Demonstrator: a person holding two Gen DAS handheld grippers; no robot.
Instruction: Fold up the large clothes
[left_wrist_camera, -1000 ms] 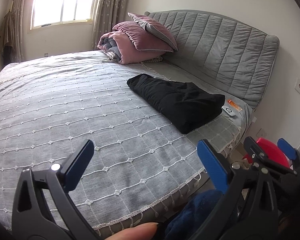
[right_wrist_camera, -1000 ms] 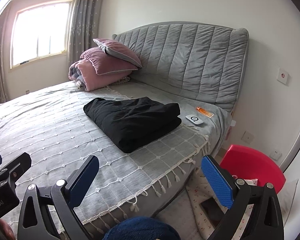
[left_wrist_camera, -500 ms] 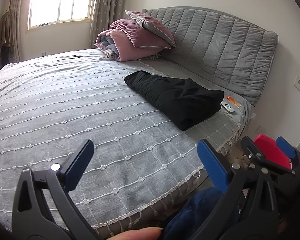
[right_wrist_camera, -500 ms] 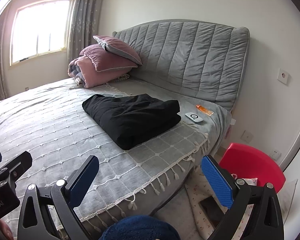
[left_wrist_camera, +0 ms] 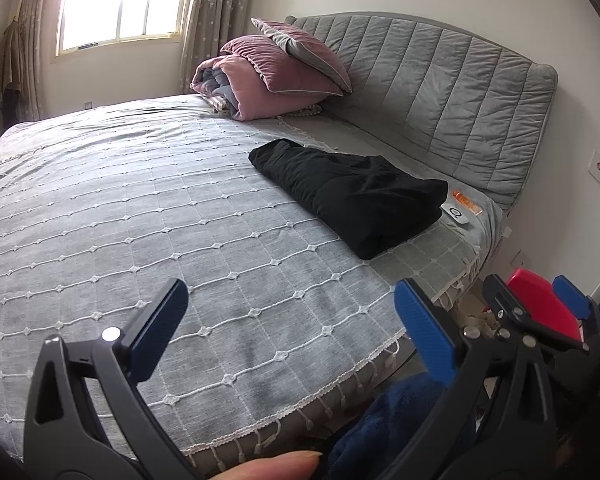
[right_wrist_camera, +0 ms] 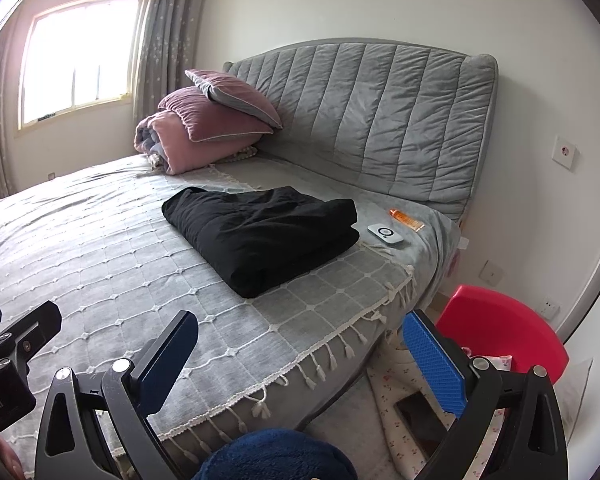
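Folded black garment (right_wrist_camera: 260, 232) lying on grey quilted bedspread (left_wrist_camera: 140, 220); left gripper (left_wrist_camera: 288, 328) and right gripper (right_wrist_camera: 300, 356), jaws apart, empty.

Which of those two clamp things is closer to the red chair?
Right. The right gripper hangs past the bed's corner, with the red chair just beyond its right finger. The left gripper sits further left, over the bedspread, with the right gripper between it and the chair.

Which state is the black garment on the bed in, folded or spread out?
Folded. The black garment lies as a compact rectangle on the bedspread, with stacked layers showing at its near edge.
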